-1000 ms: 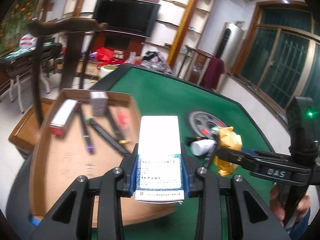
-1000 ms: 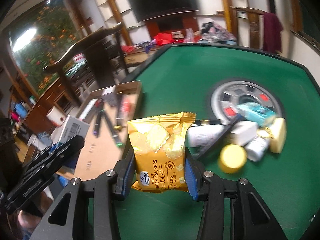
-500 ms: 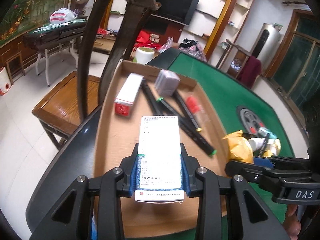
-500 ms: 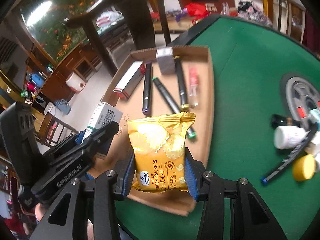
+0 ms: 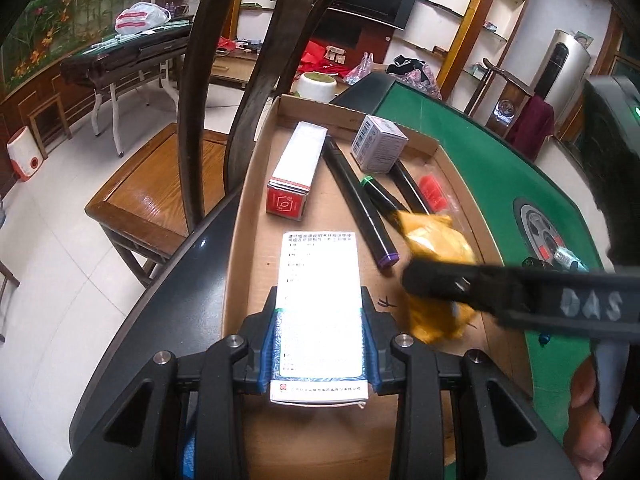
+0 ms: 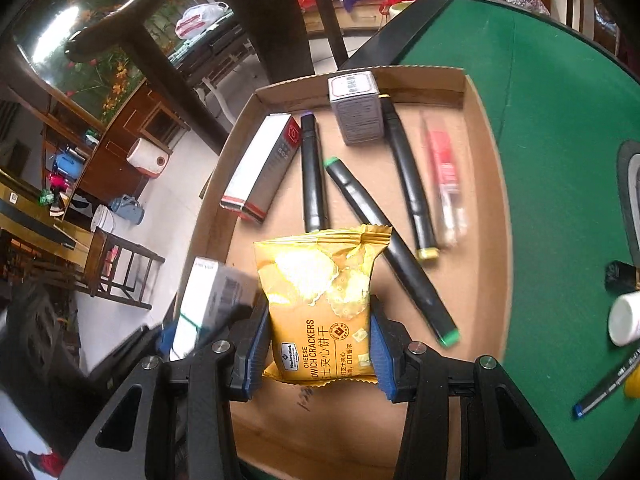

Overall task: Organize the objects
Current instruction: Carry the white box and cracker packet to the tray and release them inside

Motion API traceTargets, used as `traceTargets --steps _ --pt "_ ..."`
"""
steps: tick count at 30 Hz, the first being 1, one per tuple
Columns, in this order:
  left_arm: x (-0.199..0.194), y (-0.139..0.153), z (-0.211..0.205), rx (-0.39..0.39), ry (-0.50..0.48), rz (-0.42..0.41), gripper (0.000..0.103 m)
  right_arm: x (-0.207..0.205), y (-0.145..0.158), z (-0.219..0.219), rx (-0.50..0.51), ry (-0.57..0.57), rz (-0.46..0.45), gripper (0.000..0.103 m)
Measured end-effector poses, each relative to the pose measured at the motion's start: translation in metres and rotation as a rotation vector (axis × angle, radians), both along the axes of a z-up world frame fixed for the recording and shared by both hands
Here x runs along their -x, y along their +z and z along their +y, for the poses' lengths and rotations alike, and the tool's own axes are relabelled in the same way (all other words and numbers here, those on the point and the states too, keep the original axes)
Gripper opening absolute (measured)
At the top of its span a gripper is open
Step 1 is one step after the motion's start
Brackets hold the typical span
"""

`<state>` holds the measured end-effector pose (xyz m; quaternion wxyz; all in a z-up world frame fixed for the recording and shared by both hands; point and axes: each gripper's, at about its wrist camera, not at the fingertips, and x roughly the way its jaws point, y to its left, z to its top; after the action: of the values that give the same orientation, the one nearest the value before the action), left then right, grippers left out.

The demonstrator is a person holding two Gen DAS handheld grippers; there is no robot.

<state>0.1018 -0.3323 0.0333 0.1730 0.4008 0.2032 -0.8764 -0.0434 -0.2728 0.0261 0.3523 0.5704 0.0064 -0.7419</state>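
Note:
My left gripper (image 5: 319, 346) is shut on a white medicine box (image 5: 319, 312), held over the near part of a shallow cardboard tray (image 5: 248, 216). Beside it on the right, my right gripper (image 6: 317, 346) is shut on a yellow cheese cracker packet (image 6: 320, 300), also over the tray's (image 6: 486, 184) near end. The packet (image 5: 438, 252) and the right gripper's arm show in the left wrist view; the white box (image 6: 208, 300) shows at the left in the right wrist view. In the tray lie a red-ended box (image 6: 262, 168), a grey box (image 6: 356, 110), three black markers (image 6: 312, 176) and a red tube (image 6: 444, 184).
The tray rests at the left edge of a green felt table (image 6: 560, 120). On the felt to the right lie a white bottle (image 6: 624, 320), a blue-tipped pen (image 6: 604, 388) and a round grey disc (image 5: 540, 236). A dark wooden chair (image 5: 224, 92) stands close by the tray's left side.
Both grippers swung left from over the green felt to above the tray and sank toward it, each keeping its hold. The right gripper drew close beside the left.

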Motion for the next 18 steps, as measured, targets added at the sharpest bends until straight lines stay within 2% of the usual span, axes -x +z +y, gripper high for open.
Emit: traceTargets --steps 7,14,18 --pt "-0.001 -0.002 0.011 0.038 -0.005 -0.009 0.034 0.009 0.002 -0.033 0.001 0.011 0.021 0.049" --pt "-0.004 -0.002 0.017 0.084 0.005 -0.019 0.034 0.013 0.001 -0.054 -0.062 -0.002 0.097 0.049" --pt "-0.005 -0.002 0.019 0.091 -0.006 -0.021 0.034 0.019 -0.002 -0.06 -0.055 -0.012 0.087 0.049"
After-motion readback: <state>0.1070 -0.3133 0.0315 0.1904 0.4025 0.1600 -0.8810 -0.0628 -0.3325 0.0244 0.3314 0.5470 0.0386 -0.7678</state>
